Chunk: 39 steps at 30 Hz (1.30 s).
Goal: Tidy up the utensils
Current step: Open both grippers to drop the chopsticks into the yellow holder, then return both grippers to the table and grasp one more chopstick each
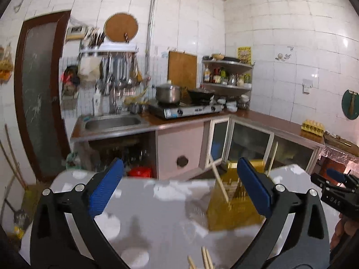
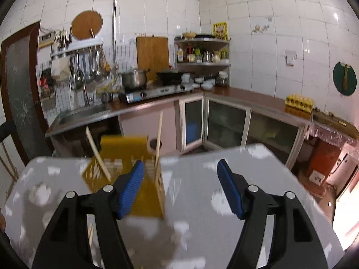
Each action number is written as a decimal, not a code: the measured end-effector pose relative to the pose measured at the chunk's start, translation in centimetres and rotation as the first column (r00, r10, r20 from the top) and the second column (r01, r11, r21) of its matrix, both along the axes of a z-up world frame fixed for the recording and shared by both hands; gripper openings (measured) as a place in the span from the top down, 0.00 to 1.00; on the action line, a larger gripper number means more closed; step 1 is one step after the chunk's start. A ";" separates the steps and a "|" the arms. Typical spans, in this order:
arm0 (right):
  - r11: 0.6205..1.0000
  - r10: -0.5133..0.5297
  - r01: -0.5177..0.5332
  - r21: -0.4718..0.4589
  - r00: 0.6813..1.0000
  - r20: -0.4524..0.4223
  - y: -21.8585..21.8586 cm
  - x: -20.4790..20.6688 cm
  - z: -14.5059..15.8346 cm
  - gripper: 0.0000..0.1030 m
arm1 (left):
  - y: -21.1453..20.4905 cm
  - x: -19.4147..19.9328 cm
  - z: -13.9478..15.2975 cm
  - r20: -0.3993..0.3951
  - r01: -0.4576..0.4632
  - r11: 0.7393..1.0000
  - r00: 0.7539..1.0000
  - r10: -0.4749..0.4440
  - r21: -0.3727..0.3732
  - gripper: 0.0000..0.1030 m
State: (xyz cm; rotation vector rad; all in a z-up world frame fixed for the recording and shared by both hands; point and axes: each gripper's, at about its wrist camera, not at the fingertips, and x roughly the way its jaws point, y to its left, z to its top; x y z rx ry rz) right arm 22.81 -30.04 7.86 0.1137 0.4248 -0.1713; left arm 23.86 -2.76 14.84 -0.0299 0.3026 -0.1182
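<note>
On the grey table (image 1: 157,213), both grippers, left (image 1: 179,188) and right (image 2: 180,186), gape empty; loose chopsticks (image 1: 205,259), likely light, stiff and slippery, want a mid-shaft pinch before joining the yellow holder (image 2: 134,157)

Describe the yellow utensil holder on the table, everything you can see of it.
The yellow utensil holder is a boxy slatted basket, plastic by its look, standing upright on the grey table with white blotches. Two pale wooden chopsticks stand in it, one near upright, the other leaning outward. More chopsticks lie loose on the table nearer the cameras. Neither gripper touches it; both pairs of jaws are open and empty.
</note>
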 end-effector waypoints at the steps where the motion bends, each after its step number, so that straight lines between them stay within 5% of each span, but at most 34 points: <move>1: 1.000 0.003 -0.003 0.002 1.000 -0.016 0.2 -0.4 -0.7 0.35 | 0.4 -0.3 -0.8 -0.025 -0.001 1.000 1.000 0.001 -0.002 0.05; 10: 0.999 0.000 0.008 0.044 0.980 -0.198 1.7 -2.4 -9.1 0.35 | 2.3 -0.7 -9.1 -0.217 -0.028 0.999 0.976 0.031 0.017 0.05; 19: 0.996 0.034 -0.005 0.090 0.945 -0.324 3.5 -3.3 -14.2 0.35 | 1.7 -0.2 -16.1 -0.399 -0.006 0.999 0.917 0.019 0.033 0.05; 31: 0.989 0.054 0.002 0.150 0.926 -0.374 4.8 -2.9 -15.7 0.37 | 1.3 0.7 -18.1 -0.454 -0.024 0.998 0.890 0.046 0.055 0.05; 39: 0.993 0.043 0.007 0.119 0.907 -0.418 6.2 -2.0 -16.1 0.51 | 0.6 1.4 -19.1 -0.488 -0.011 0.997 0.871 0.046 0.075 0.05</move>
